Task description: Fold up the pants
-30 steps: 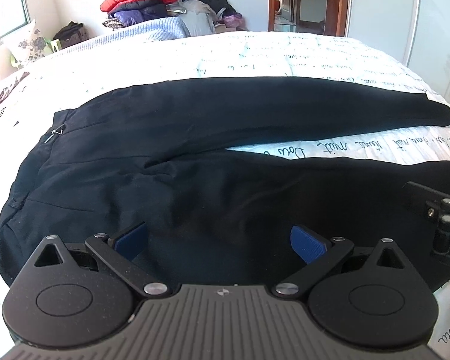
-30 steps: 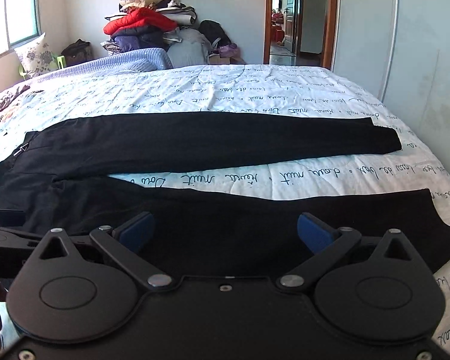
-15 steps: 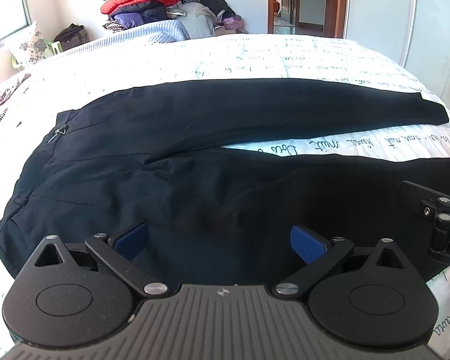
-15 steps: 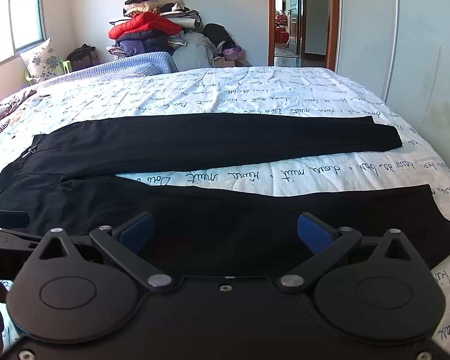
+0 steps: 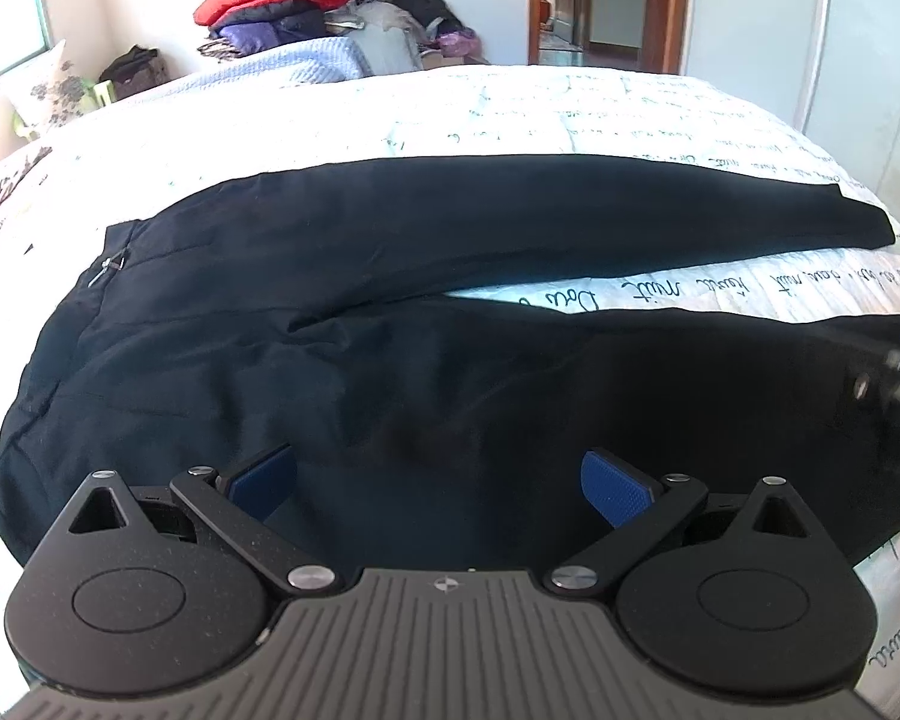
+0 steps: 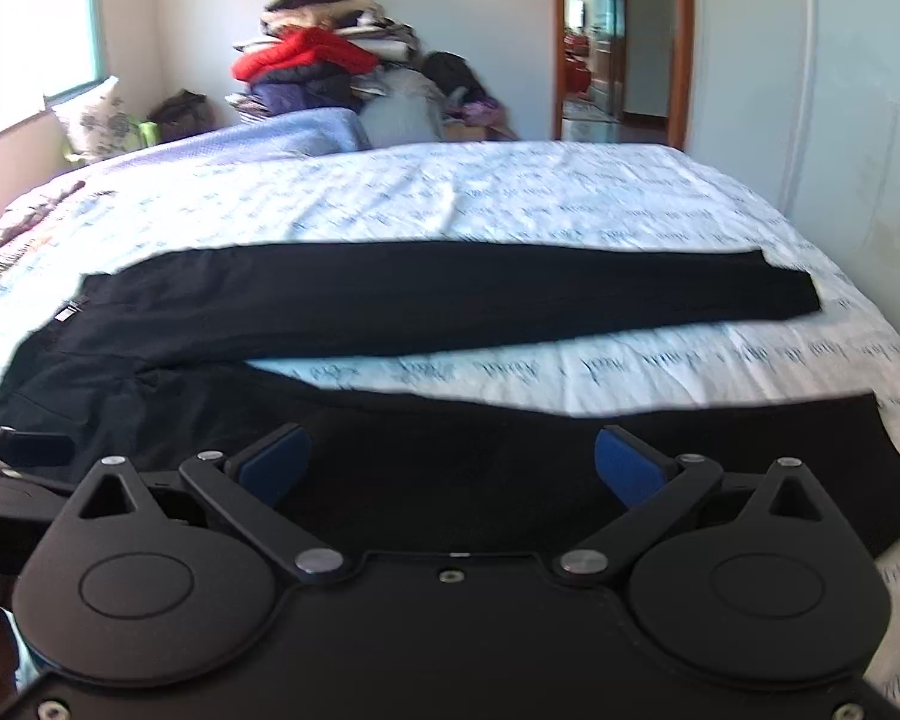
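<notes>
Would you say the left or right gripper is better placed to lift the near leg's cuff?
Probably the right gripper: it hangs open over the near leg of the black pants toward the cuff. The left gripper sits nearer the waistband.

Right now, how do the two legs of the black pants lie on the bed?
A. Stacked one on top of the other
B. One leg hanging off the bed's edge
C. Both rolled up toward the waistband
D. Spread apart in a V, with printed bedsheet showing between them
D: the black pants lie flat with both legs splayed, and a wedge of the white script-printed bedsheet shows between them.
</notes>
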